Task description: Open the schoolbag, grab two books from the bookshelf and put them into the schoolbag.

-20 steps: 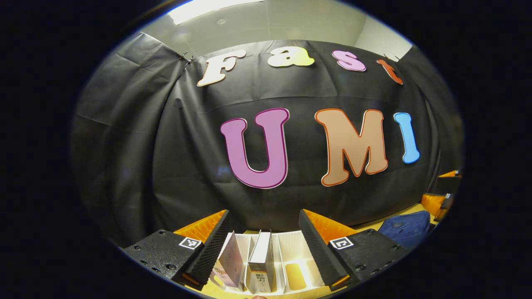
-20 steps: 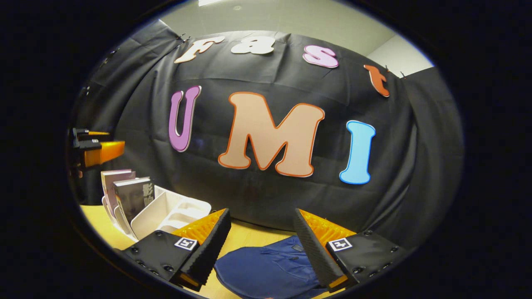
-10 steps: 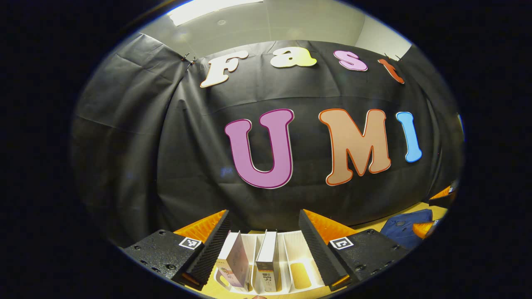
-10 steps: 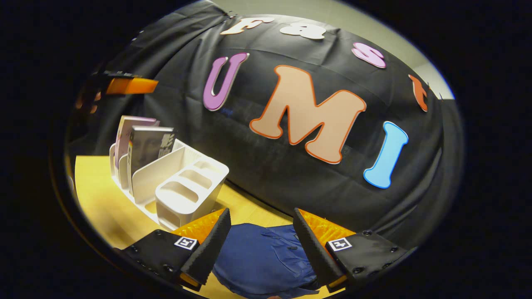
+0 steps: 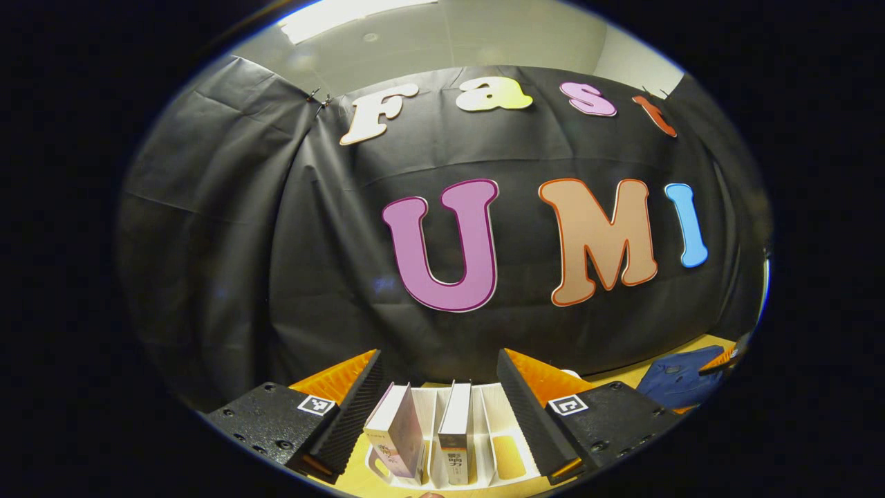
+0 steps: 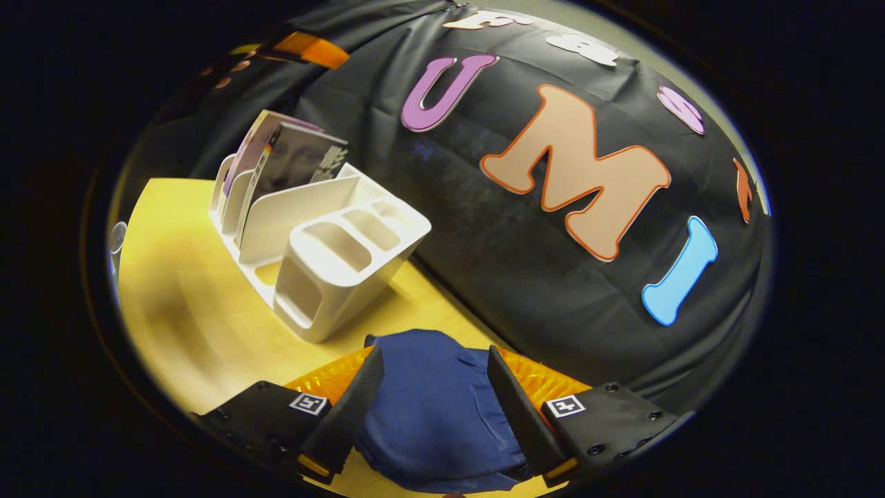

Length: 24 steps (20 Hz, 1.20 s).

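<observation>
A white bookshelf point(image 6: 332, 242) stands on the yellow table, holding two upright books point(image 6: 290, 155) in its left slots. In the left gripper view the same shelf point(image 5: 494, 415) sits beyond my open left gripper point(image 5: 440, 408), with a pale pink book point(image 5: 397, 432) and a white-spined book point(image 5: 458, 436) seen between the fingers. The blue schoolbag point(image 6: 435, 415) lies flat on the table under my right gripper point(image 6: 434, 408), which is open above it. The bag point(image 5: 674, 380) lies at the far right of the left gripper view, with the other gripper point(image 5: 726, 356) over it.
The yellow table point(image 6: 187, 304) runs left of the bag and in front of the shelf. The black cloth wall stands close behind the shelf and bag. The other gripper point(image 6: 304, 48) hangs high at the top left of the right gripper view.
My right gripper has tilted down and moved closer over the schoolbag, which now lies between its fingers. The left gripper has drifted slightly left; the books sit a bit more to the right in its view.
</observation>
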Each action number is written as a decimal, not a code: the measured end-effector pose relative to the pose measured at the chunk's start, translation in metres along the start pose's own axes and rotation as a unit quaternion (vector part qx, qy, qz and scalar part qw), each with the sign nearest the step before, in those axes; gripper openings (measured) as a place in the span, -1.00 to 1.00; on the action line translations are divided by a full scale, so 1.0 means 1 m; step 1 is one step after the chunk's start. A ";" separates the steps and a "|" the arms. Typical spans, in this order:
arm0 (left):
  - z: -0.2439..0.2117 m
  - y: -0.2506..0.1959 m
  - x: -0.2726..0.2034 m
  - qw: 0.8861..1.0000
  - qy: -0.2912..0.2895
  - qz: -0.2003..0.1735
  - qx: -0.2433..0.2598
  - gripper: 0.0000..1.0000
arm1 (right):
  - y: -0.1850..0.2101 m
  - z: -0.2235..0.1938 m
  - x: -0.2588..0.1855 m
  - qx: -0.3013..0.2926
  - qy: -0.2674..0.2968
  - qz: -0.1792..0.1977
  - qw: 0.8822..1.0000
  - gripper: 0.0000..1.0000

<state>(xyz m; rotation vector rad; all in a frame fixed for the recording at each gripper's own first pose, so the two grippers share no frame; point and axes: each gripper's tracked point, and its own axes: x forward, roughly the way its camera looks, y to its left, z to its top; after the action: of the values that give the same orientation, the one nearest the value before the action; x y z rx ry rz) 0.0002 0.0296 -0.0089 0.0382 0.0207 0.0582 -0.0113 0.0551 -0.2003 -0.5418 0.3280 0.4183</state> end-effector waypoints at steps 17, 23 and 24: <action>-0.022 0.020 0.002 0.999 0.028 0.027 -0.007 0.90 | 0.028 -0.071 0.028 -0.031 0.108 0.033 0.993 0.96; -0.024 0.020 0.001 0.999 0.028 0.027 -0.007 0.91 | 0.027 -0.069 0.028 -0.045 0.119 0.025 0.992 -0.59; -0.026 0.020 0.001 0.999 0.029 0.027 -0.006 0.92 | 0.027 -0.072 0.027 -0.033 0.128 0.032 0.991 -0.80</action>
<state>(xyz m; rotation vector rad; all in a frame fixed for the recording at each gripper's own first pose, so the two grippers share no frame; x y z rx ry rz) -0.0001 0.0506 -0.0337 0.0246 0.0765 0.1132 -0.0143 0.0444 -0.2810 -0.6521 0.5816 0.4233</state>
